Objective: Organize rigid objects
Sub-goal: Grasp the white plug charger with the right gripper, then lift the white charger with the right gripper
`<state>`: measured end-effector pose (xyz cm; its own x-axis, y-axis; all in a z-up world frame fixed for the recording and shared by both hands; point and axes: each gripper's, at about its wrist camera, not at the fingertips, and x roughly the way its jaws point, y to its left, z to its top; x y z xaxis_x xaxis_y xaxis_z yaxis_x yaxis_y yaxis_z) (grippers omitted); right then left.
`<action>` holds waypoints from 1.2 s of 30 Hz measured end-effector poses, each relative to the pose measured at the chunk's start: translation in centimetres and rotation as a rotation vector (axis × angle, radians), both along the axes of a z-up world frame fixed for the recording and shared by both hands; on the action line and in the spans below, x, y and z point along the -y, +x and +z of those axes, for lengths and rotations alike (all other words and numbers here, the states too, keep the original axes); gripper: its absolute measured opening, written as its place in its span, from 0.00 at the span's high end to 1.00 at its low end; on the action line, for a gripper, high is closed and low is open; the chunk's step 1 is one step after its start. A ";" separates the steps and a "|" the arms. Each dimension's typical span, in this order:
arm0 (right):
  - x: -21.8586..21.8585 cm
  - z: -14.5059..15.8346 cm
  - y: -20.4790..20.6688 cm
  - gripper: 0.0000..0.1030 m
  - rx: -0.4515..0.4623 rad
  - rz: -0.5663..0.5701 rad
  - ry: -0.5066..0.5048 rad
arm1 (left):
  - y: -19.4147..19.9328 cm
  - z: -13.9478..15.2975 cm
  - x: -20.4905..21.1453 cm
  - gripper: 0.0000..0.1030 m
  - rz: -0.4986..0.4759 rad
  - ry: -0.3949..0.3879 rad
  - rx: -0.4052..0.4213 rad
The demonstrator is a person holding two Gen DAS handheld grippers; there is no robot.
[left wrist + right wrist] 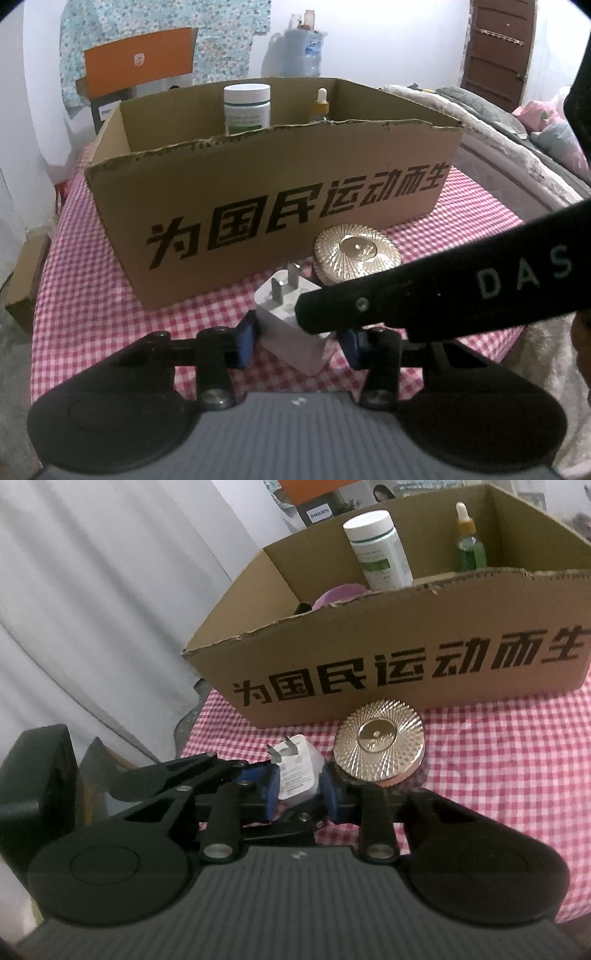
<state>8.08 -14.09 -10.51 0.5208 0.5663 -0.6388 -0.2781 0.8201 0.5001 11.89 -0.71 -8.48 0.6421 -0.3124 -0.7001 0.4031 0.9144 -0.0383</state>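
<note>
A white plug adapter (286, 325) lies on the red checked tablecloth, prongs toward the cardboard box (258, 192). My left gripper (299, 336) has a blue pad on each side of it, with a small gap on the right. My right gripper (299, 788) is closed on the same adapter (297, 771); its black arm (443, 291) crosses the left wrist view. A jar with a gold ribbed lid (357, 254) stands just behind the adapter and also shows in the right wrist view (380, 740).
The box (406, 653) holds a white bottle (376, 550), a green dropper bottle (469, 542) and a purple thing (338, 592). A bed with blankets (517, 125) lies to the right. The tablecloth (74, 258) ends near the left; a curtain (92, 590) hangs there.
</note>
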 end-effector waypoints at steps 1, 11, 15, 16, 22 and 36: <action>0.0 0.0 -0.1 0.79 -0.003 0.004 0.003 | -0.3 0.1 0.0 0.54 0.001 0.003 -0.003; -0.5 0.3 -1.7 0.74 -0.009 0.077 -0.035 | -2.5 0.3 0.7 0.54 0.014 0.056 -0.018; -1.1 0.4 -1.5 0.70 -0.003 0.098 -0.062 | -2.2 0.2 0.7 0.54 0.017 0.053 -0.020; -1.2 0.4 -1.4 0.69 -0.006 0.101 -0.065 | -2.0 0.1 0.7 0.54 0.016 0.052 -0.022; -1.9 0.2 -0.5 0.60 -0.012 0.138 -0.096 | -1.6 -0.4 1.1 0.54 0.014 0.060 -0.023; -2.0 -0.7 0.3 0.67 -0.027 0.149 -0.070 | -1.3 -0.1 1.2 0.55 0.033 0.059 -0.032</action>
